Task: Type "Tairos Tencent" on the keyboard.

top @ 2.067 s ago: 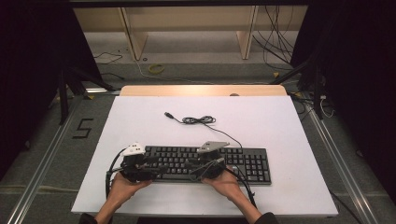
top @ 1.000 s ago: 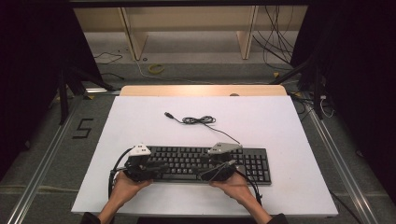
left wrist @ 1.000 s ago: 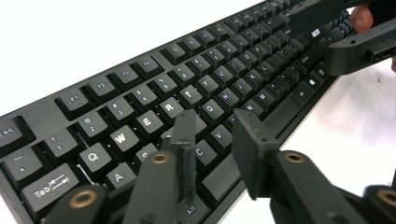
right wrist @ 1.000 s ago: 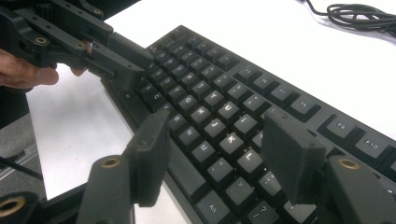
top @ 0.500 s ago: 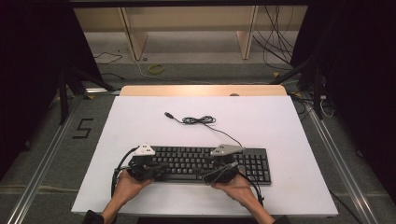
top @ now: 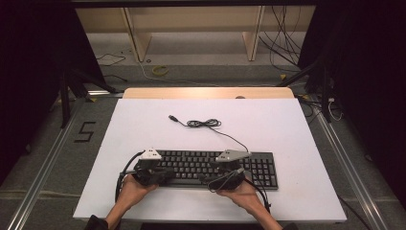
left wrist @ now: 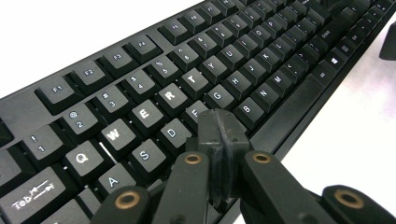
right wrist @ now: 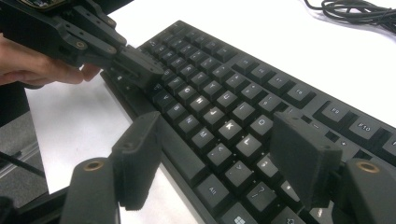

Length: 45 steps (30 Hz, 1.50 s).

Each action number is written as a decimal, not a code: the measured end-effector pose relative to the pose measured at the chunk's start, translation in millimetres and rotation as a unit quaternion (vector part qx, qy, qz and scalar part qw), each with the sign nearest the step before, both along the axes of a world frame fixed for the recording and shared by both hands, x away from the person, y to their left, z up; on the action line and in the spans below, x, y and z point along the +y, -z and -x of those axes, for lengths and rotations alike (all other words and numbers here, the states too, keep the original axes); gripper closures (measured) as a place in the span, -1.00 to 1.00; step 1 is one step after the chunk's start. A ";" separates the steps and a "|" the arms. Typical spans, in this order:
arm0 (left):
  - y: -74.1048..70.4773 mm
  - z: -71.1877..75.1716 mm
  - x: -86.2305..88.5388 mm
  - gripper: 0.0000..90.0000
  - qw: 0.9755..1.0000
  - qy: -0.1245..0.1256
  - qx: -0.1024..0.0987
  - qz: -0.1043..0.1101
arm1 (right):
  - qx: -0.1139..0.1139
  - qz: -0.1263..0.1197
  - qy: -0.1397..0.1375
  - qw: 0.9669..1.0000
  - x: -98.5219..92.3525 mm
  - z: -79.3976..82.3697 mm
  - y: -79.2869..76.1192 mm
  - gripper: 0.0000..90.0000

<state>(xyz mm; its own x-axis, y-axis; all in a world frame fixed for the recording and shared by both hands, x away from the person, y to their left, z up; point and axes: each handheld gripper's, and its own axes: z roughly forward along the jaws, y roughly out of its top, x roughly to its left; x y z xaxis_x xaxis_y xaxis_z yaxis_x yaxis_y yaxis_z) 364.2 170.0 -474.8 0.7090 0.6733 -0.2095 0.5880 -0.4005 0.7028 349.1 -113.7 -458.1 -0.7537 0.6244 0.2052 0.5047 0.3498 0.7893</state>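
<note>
Nearest the person's edge of the white worktop (top: 297,124), two hands come in from below, each holding a gripper over the front of a black keyboard (top: 258,167).

The left gripper (top: 165,176) sits at the keyboard's left end. In the left gripper view its fingers (left wrist: 208,135) are pressed flat together with nothing between them, their joined tips over the home row near the F and G keys of the keyboard (left wrist: 196,70) — whether they actually press a key I cannot tell. The right gripper view shows this same left gripper (right wrist: 147,74) farther off, its closed tip down at the keys, with the person's left hand (right wrist: 32,60) behind it.

The right gripper (top: 210,180) hovers at the middle of the keyboard's front edge, held by the right hand (top: 239,191). Its fingers (right wrist: 299,158) stand wide apart and have just been opening; no loose thing lies between them, just the keyboard (right wrist: 233,107) below — one finger over the worktop just off the front edge, the other above the lower rows.

The keyboard lies flat, lengthwise across the near half of the worktop, its number pad at the right end beyond both grippers. From its back edge a thin black cable (top: 203,123) runs away toward the middle of the worktop, bunches into a loose coil, and ends in a plug (top: 173,118) lying free.

Farther still, a strip of bare wood (top: 206,92) borders the worktop's far edge, and beyond it the floor carries scattered cables and the legs of a wooden frame (top: 134,36).
</note>
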 end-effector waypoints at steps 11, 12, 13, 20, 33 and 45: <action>5.2 0.0 -3.6 0.99 1.000 0.011 0.000 -0.012 | 0.001 0.000 -0.001 1.000 -1.3 1.6 0.7 -0.26; 5.1 0.1 -3.7 0.99 1.000 0.010 0.000 -0.013 | 0.000 0.000 -0.001 1.000 -1.6 1.9 0.7 -0.26; 5.2 0.2 -3.8 0.99 1.000 0.010 -0.001 -0.013 | -0.001 0.000 0.000 1.000 -1.8 2.2 0.7 -0.26; 1.7 0.8 -1.7 0.98 1.000 0.004 -0.006 -0.003 | -0.002 -0.003 0.004 1.000 -4.3 2.3 -0.7 -0.26; -9.6 0.9 8.2 0.40 0.997 -0.002 -0.020 0.068 | -0.004 -0.005 0.003 1.000 -4.1 2.6 -1.3 -0.27; -10.1 -4.8 16.2 -0.17 0.995 -0.046 -0.022 0.085 | -0.003 -0.005 0.001 1.000 -3.8 2.4 -1.0 -0.28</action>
<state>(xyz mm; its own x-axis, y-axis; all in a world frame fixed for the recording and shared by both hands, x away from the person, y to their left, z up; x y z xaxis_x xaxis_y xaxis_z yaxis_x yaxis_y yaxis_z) 369.0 186.3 -464.7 0.6564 0.6935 -0.2970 0.5846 -0.2188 0.7812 346.7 -117.5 -457.1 -0.7536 0.6240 0.2067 0.5003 0.3405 0.7961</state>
